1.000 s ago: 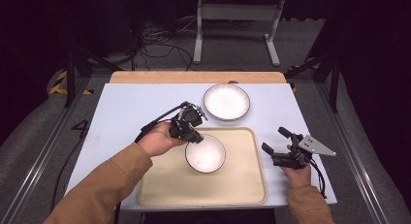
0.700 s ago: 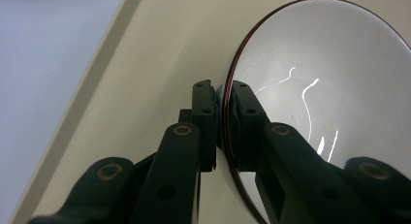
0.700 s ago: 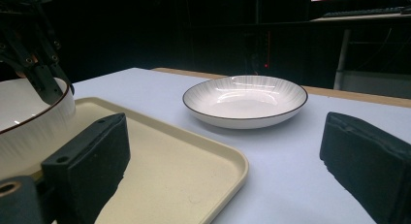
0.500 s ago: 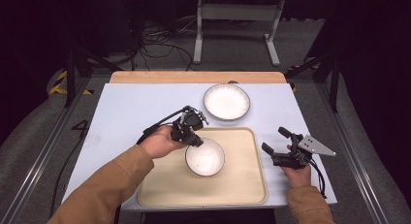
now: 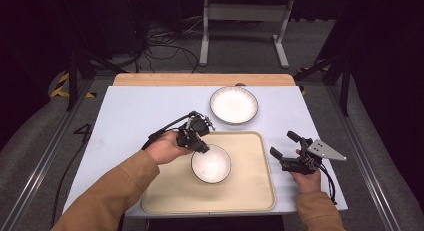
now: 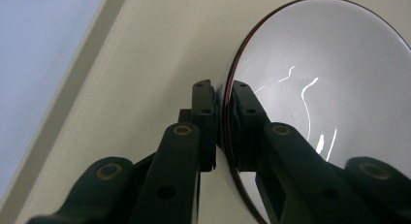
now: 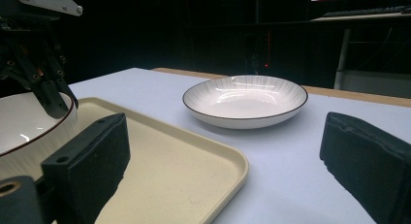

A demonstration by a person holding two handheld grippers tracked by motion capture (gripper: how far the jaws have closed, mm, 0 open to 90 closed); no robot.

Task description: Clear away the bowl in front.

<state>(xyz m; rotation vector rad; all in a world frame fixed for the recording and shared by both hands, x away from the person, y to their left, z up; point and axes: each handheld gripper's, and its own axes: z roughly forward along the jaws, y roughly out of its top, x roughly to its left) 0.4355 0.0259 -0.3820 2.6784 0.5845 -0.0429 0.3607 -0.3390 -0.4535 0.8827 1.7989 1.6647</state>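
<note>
My left gripper (image 6: 222,95) is pinching the rim of the white bowl (image 5: 211,164), which is sitting in the beige tray (image 5: 250,191). My right gripper (image 5: 286,145) is resting beside the tray, fingers spread wide around nothing.

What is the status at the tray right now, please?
Left gripper shut on bowl rim, bowl on tray. Right gripper open, beside tray. Plate apart, nothing blocking.
</note>
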